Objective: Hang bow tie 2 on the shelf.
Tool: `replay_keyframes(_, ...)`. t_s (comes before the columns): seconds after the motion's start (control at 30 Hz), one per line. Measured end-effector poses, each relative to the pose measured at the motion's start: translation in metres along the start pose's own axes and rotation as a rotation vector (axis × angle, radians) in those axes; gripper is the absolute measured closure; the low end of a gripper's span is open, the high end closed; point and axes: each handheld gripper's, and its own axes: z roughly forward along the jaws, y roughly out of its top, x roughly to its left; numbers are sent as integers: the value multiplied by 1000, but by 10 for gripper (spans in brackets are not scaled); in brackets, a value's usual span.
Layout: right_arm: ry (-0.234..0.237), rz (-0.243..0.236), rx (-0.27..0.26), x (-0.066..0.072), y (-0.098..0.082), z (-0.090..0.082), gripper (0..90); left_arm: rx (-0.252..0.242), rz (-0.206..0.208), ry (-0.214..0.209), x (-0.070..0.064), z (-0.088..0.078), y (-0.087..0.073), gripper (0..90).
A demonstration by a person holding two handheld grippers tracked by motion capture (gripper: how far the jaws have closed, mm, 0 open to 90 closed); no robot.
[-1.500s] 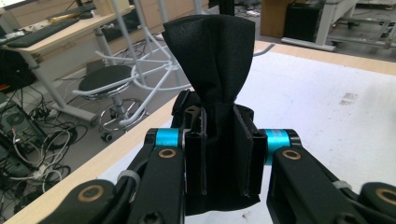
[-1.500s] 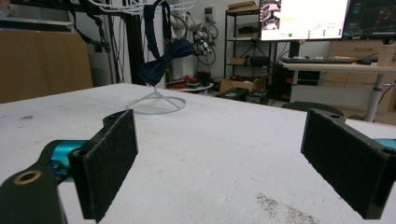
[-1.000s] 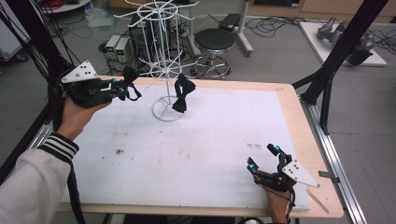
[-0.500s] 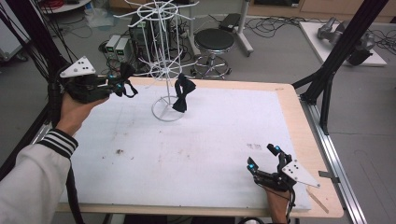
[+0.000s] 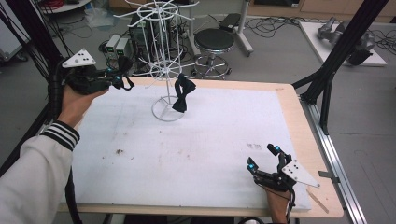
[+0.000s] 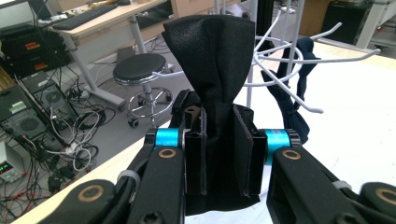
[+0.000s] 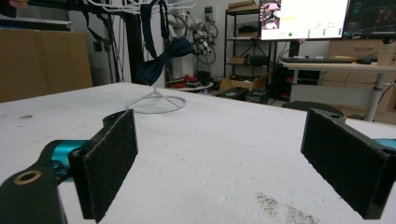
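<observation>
Black jaws of the right gripper (image 5: 264, 158) are standing wide apart with nothing between them, resting low on the white table (image 5: 205, 154) at its near edge, well apart from the white wire rack (image 5: 164, 60) that is standing at the far side. Farther off, a dark bow tie (image 5: 183, 93) is hanging from the rack just above the rack's round base. Beside the rack, off the table's far corner, the left gripper (image 5: 122, 77) is hovering in the air, its jaws clamping a second black bow tie (image 6: 210, 79), whose fabric is fanning out above the pads close to the rack's hooks.
</observation>
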Motion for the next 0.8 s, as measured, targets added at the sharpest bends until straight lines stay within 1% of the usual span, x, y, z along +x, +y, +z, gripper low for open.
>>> replay_keyframes(0.17,4,-7,-4,0,0,0,102,7,-7,2,1,4,0,758)
replay_keyframes(0.27,2,-1,-2,0,0,0,102,16,0,1,2,6,2,758)
replay_keyframes(0.33,3,-2,-2,0,0,0,102,8,-5,-1,2,8,4,759)
replay_keyframes(0.4,3,-2,-1,0,0,0,102,9,-6,-2,1,11,6,758)
replay_keyframes(0.6,3,3,-2,0,0,0,102,16,7,-11,-1,17,10,758)
replay_keyframes(0.7,2,-3,-4,0,0,0,102,18,9,-16,-4,20,11,758)
replay_keyframes(0.8,5,3,-5,0,0,0,102,19,12,-18,-5,22,11,758)
